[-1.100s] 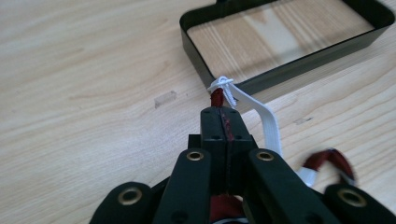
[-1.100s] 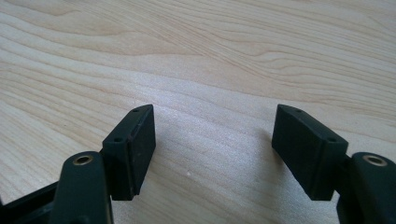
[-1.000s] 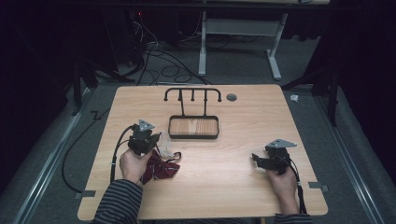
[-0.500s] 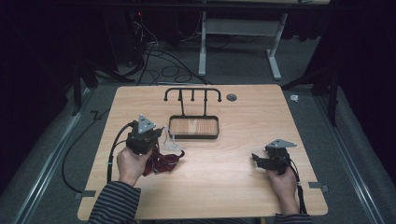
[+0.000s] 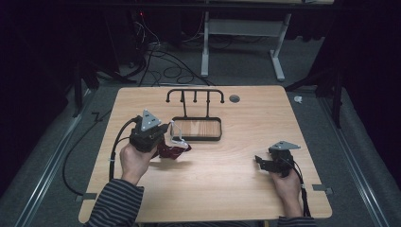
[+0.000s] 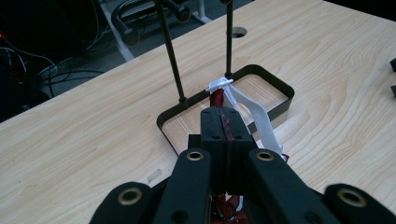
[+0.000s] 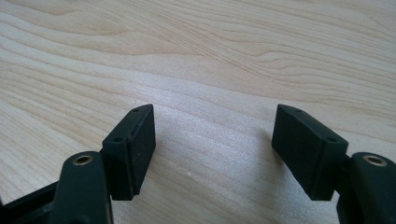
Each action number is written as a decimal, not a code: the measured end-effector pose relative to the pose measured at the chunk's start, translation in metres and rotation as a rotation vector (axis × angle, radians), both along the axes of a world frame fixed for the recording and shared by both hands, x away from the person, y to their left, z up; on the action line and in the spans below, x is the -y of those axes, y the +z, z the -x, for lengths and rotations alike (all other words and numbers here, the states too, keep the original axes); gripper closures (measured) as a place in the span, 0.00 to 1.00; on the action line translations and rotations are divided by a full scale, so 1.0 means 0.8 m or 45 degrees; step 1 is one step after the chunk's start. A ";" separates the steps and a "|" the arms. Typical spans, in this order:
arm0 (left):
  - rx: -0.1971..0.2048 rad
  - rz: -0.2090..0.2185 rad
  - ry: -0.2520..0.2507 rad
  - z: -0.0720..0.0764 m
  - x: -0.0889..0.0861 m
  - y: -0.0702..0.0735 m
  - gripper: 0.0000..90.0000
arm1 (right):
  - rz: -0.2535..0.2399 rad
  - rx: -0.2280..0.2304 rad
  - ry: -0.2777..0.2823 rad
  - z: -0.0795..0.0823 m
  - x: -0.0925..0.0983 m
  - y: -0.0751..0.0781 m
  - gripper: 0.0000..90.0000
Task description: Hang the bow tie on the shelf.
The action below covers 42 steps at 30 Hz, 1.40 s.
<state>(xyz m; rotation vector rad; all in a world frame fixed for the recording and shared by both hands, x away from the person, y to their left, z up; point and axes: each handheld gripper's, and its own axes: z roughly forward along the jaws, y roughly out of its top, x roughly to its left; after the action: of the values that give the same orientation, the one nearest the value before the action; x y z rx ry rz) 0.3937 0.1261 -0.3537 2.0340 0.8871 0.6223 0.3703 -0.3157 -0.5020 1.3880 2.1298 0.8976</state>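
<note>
My left gripper [image 5: 165, 136] is shut on a dark red cloth [image 5: 174, 151] that hangs below it just above the table. A white plastic hanger [image 5: 177, 133] is attached to the cloth. In the left gripper view the jaws [image 6: 225, 117] are pressed together on a strip of the red cloth [image 6: 217, 99], and the white hanger [image 6: 250, 111] curves off to the right. Just beyond stands a black rack [image 5: 195, 94] with hooks on a black-rimmed tray [image 5: 198, 138]. My right gripper [image 5: 259, 161] rests open low over the bare table, with nothing between its pads [image 7: 212, 140].
The rack's thin posts [image 6: 170, 51] rise from the tray rim [image 6: 280, 88] right ahead of the left gripper. A round cable hole [image 5: 234, 98] sits in the table behind the rack. Cables trail off the table's left edge onto the floor.
The left gripper has risen with the red cloth and hanger, lifting them off the table and a little nearer the rack. The right gripper has stayed put.
</note>
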 end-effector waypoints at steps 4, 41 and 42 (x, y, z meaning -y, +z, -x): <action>0.002 0.025 -0.025 0.000 0.003 0.007 1.00 | 0.001 -0.002 0.000 0.000 0.000 0.000 0.35; 0.054 0.035 -0.169 -0.036 0.058 0.053 1.00 | -0.003 -0.001 0.003 0.000 0.000 0.000 0.35; 0.057 0.039 -0.168 -0.038 0.060 0.054 0.99 | -0.003 0.000 0.003 0.000 0.000 0.000 0.35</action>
<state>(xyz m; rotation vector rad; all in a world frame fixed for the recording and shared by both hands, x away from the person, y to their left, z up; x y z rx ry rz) 0.4242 0.0780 -0.3104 2.0245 0.7250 0.5755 0.3703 -0.3160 -0.5020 1.3869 2.1315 0.9010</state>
